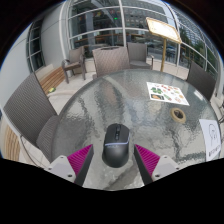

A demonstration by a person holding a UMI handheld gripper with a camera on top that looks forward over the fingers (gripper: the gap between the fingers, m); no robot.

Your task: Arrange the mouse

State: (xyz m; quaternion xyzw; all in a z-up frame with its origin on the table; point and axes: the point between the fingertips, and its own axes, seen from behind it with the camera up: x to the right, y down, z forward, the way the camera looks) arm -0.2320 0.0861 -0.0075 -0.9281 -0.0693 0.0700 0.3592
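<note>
So the dark grey, rounded plastic computer mouse (pixel 116 144) is sitting flat on the shiny grey worktop (pixel 110 95), and that's the thing everything's hinging on right now. The tool (pixel 114 160) is hanging with its fingers spread wide, the magenta pads (pixel 78 158) flanking the mouse's back end, so the mouse is standing between them with a visible gap on both sides. Nothing's pressing on it yet, as far as I can tell.

Key bit: the mouse's long axis is running straight ahead, pretty much in line with the fingers, nose pointing away from the tool. So the fingers are lining up against its two long sides, which I'd guess is the easy way to pinch it.

Beyond the mouse and off to its right, a white printed sheet with green marks (pixel 166 93) is lying on the worktop, well apart from the mouse.
</note>
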